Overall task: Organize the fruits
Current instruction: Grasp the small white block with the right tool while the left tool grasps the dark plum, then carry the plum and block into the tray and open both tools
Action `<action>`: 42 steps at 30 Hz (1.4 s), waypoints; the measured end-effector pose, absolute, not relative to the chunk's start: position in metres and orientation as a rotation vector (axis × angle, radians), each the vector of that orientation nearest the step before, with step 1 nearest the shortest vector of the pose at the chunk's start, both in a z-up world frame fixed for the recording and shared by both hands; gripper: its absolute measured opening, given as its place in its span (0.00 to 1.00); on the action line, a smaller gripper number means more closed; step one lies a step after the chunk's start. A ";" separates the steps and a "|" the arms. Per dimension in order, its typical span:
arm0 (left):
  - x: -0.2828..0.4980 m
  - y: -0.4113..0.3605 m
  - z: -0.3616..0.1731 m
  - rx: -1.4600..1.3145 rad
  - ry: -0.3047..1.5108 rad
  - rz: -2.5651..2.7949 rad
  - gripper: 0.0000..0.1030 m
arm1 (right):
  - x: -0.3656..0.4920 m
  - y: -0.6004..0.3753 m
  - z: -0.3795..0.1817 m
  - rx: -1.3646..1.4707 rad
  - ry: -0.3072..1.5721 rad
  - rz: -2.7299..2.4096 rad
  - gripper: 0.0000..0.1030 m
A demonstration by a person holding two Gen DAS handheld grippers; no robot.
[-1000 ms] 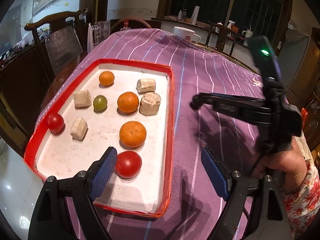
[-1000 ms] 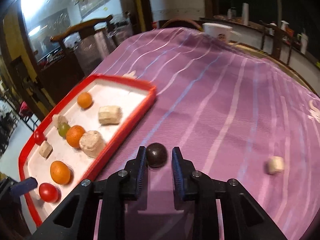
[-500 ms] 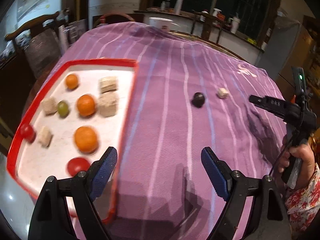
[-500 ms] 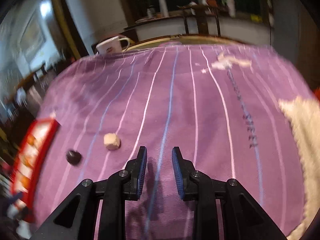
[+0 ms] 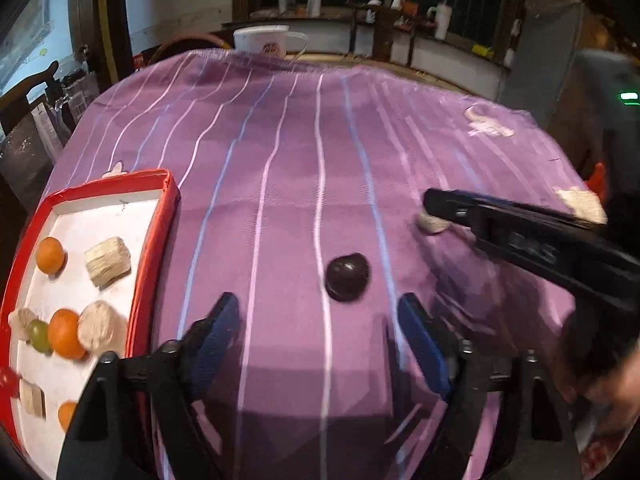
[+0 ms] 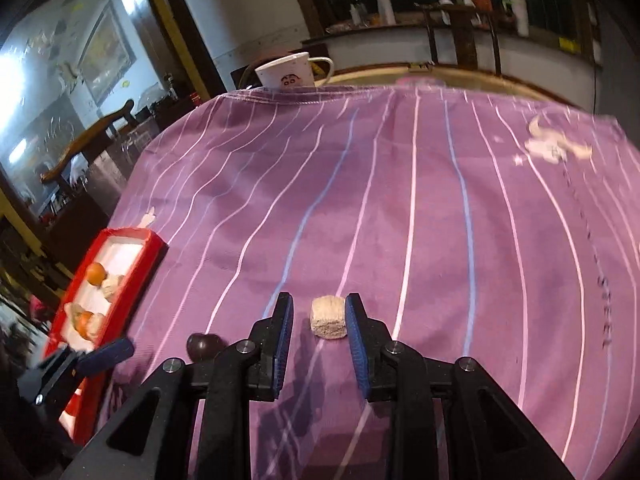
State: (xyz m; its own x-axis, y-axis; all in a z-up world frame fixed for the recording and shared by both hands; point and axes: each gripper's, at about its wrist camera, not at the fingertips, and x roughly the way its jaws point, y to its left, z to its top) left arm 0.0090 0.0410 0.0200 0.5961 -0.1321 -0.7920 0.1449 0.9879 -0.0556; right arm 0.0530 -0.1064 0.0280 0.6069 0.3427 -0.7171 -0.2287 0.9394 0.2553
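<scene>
A dark round fruit (image 5: 347,282) lies on the striped purple cloth (image 5: 280,152), just beyond the left gripper (image 5: 320,320), whose jaws have been closing.

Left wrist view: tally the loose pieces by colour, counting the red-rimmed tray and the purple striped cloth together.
Orange round fruits: 3
Beige fibrous blocks: 5, with 4 in the red-rimmed tray and 1 on the purple striped cloth
Green grape: 1
Red round fruit, cut by the picture's edge: 1
Dark round fruit: 1
Total: 11
</scene>
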 end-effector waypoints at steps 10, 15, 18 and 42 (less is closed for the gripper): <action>0.033 0.036 0.009 -0.016 0.917 -0.168 0.65 | 0.066 -0.104 0.019 0.086 0.852 0.284 0.31; 0.031 0.027 0.008 0.035 0.885 -0.148 0.43 | 0.069 -0.110 0.010 0.121 0.880 0.288 0.31; 0.029 0.025 0.009 0.024 0.878 -0.166 0.25 | 0.068 -0.107 0.011 0.115 0.870 0.301 0.29; -0.032 0.054 0.037 -0.056 0.824 -0.138 0.23 | 0.014 -0.108 0.042 0.136 0.815 0.342 0.29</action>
State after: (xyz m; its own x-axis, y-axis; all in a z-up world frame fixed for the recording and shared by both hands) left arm -0.0315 0.0537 0.0370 0.6712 -0.1441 -0.7272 0.1003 0.9896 -0.1035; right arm 0.0137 -0.1081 0.0425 0.6343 0.3504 -0.6891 -0.2466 0.9365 0.2492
